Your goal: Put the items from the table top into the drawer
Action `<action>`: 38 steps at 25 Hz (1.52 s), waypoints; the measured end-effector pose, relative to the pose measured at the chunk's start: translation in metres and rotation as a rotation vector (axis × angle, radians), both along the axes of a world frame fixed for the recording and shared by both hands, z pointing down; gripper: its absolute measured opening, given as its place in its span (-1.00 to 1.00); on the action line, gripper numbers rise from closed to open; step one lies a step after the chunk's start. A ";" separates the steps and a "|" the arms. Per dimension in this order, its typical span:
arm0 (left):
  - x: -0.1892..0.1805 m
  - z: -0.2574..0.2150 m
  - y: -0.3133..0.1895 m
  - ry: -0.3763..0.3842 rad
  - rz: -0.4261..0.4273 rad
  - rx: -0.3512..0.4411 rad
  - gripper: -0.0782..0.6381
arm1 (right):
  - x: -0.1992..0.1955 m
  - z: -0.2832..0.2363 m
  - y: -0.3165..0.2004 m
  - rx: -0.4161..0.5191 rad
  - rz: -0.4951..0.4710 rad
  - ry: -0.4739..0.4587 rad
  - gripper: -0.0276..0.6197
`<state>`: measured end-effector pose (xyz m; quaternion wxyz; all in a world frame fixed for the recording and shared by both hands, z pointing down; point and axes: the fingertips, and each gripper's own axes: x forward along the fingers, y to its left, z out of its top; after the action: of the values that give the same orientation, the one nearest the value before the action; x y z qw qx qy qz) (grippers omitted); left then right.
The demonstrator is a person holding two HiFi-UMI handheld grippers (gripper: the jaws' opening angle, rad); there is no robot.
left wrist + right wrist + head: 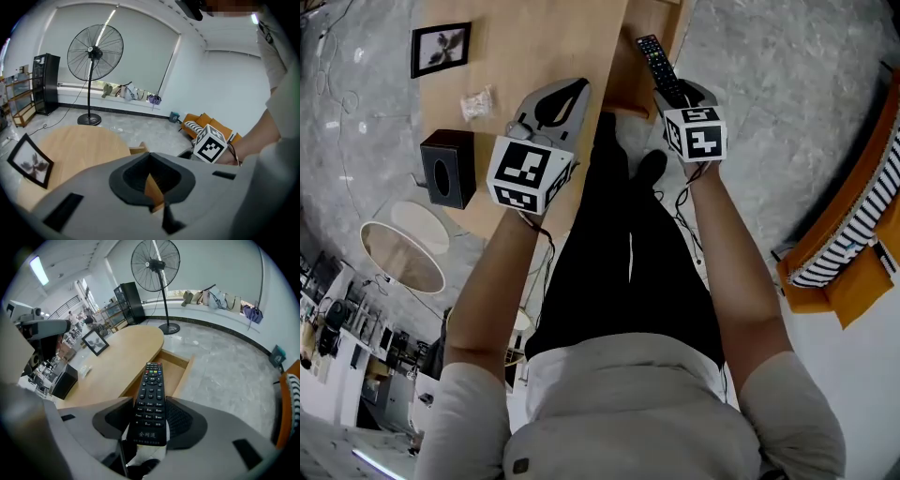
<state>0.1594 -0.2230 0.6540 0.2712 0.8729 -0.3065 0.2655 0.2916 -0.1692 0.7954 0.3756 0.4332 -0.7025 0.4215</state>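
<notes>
My right gripper [680,94] [151,405] is shut on a black remote [660,66] [150,397], which points forward over the open wooden drawer [639,58] [174,370] at the table's edge. On the wooden table top [534,42] lie a black-framed picture [441,49] [30,161] [95,342], a small clear packet [477,103] [85,370] and a black box [450,167] [63,380]. My left gripper [574,88] [151,157] hovers over the table's near edge, right of the packet. Its tips meet and nothing is between them.
A standing fan [93,51] [157,263] is on the floor beyond the table. An orange sofa with a striped cushion [853,253] [201,123] stands to the right. A round white stand [401,255] is left of the table. The person's legs are between table and drawer.
</notes>
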 end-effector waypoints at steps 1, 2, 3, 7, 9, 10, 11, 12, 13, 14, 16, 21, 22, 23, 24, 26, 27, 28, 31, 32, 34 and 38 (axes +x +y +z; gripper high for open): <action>-0.001 0.008 0.000 0.000 -0.005 -0.007 -0.76 | -0.003 0.011 -0.001 -0.014 0.008 -0.009 -0.20; -0.002 0.016 0.000 -0.001 -0.010 -0.014 -0.76 | -0.005 0.021 -0.002 -0.027 0.015 -0.018 -0.20; -0.003 0.024 0.000 -0.003 -0.015 -0.019 -0.76 | -0.008 0.031 -0.003 -0.038 0.020 -0.024 -0.20; -0.007 0.054 -0.001 -0.009 -0.024 -0.035 -0.76 | -0.018 0.064 -0.011 -0.072 0.030 -0.032 -0.20; -0.011 0.066 -0.003 -0.009 -0.036 -0.041 -0.76 | -0.024 0.078 -0.015 -0.086 0.039 -0.035 -0.20; -0.013 0.071 -0.004 -0.009 -0.043 -0.043 -0.76 | -0.026 0.085 -0.018 -0.089 0.045 -0.037 -0.20; -0.015 0.076 -0.006 -0.008 -0.049 -0.044 -0.76 | -0.029 0.092 -0.021 -0.091 0.051 -0.037 -0.20; -0.017 0.080 -0.007 -0.008 -0.053 -0.045 -0.76 | -0.031 0.098 -0.024 -0.094 0.056 -0.036 -0.20; -0.019 0.083 -0.008 -0.007 -0.056 -0.047 -0.76 | -0.032 0.102 -0.026 -0.101 0.062 -0.032 -0.20; -0.021 0.087 -0.008 -0.007 -0.059 -0.049 -0.76 | -0.035 0.106 -0.028 -0.111 0.066 -0.028 -0.20; -0.024 0.092 -0.007 -0.006 -0.064 -0.057 -0.76 | -0.039 0.114 -0.031 -0.125 0.073 -0.025 -0.20; -0.029 0.103 0.001 0.002 -0.073 -0.072 -0.76 | -0.042 0.124 -0.035 -0.133 0.102 -0.018 -0.20; -0.031 0.104 0.002 0.003 -0.077 -0.075 -0.76 | -0.042 0.126 -0.035 -0.133 0.105 -0.016 -0.19; -0.032 0.105 0.003 0.003 -0.081 -0.077 -0.76 | -0.043 0.127 -0.035 -0.132 0.107 -0.015 -0.19; -0.034 0.106 0.005 0.003 -0.084 -0.078 -0.76 | -0.044 0.127 -0.034 -0.130 0.110 -0.014 -0.19; -0.036 0.107 0.008 0.003 -0.087 -0.083 -0.76 | -0.045 0.128 -0.033 -0.125 0.114 -0.011 -0.18; -0.038 0.107 0.009 0.003 -0.089 -0.084 -0.76 | -0.044 0.128 -0.032 -0.122 0.115 -0.009 -0.18; -0.039 0.107 0.010 0.003 -0.090 -0.085 -0.76 | -0.044 0.128 -0.032 -0.118 0.117 -0.007 -0.18; -0.041 0.105 0.013 0.004 -0.091 -0.080 -0.76 | -0.044 0.129 -0.031 -0.110 0.123 -0.008 -0.15; -0.042 0.104 0.013 0.004 -0.092 -0.079 -0.76 | -0.044 0.129 -0.031 -0.108 0.125 -0.009 -0.15; -0.043 0.102 0.015 0.004 -0.093 -0.077 -0.76 | -0.044 0.125 -0.031 -0.104 0.127 -0.007 -0.15; -0.041 0.092 0.017 0.005 -0.090 -0.068 -0.76 | -0.043 0.111 -0.029 -0.091 0.120 0.001 -0.15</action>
<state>0.1179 -0.2056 0.7460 0.3131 0.8492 -0.3358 0.2609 0.2489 -0.1984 0.9067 0.3695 0.4572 -0.6551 0.4747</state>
